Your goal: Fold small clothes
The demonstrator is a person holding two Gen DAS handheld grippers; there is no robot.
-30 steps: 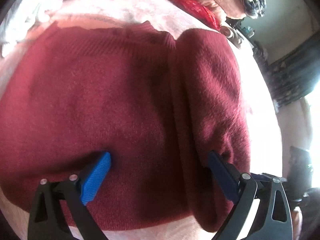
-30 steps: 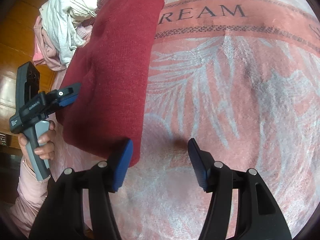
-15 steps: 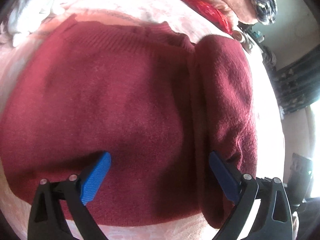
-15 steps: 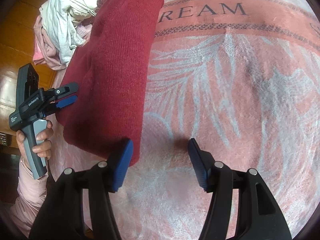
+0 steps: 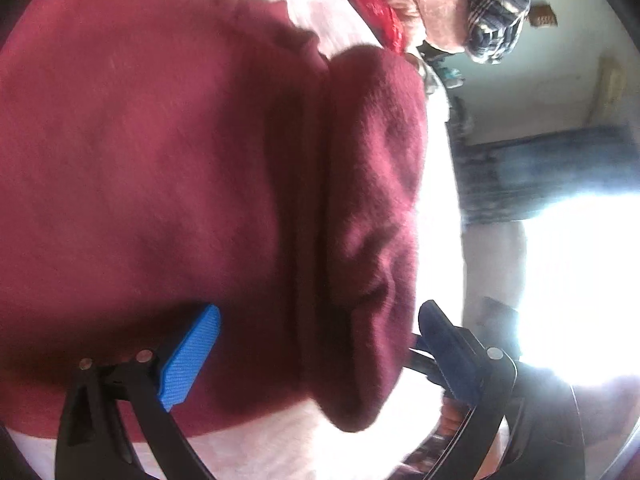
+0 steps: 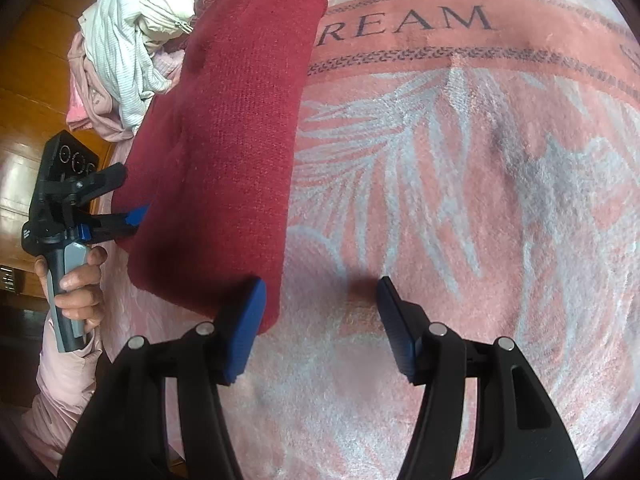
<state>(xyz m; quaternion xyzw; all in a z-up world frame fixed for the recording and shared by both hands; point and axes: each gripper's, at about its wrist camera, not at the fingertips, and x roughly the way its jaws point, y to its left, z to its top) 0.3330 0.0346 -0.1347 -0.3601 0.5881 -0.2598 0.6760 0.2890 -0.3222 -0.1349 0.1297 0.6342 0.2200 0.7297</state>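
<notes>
While maroon sweater [image 6: 236, 152] lies folded (blanket [image 6: 460, 200] beneath).

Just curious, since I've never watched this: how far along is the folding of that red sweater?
One side of the red sweater is already folded over. The left gripper is open around the near edge; the right gripper hangs open beside it. The white clothes heaped behind are unfolded.

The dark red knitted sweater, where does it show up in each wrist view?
Left wrist: dark red knitted sweater fills left and centre.
Right wrist: it runs as a band from top centre to lower left.
Shared landmark: pink plush blanket underneath.
</notes>
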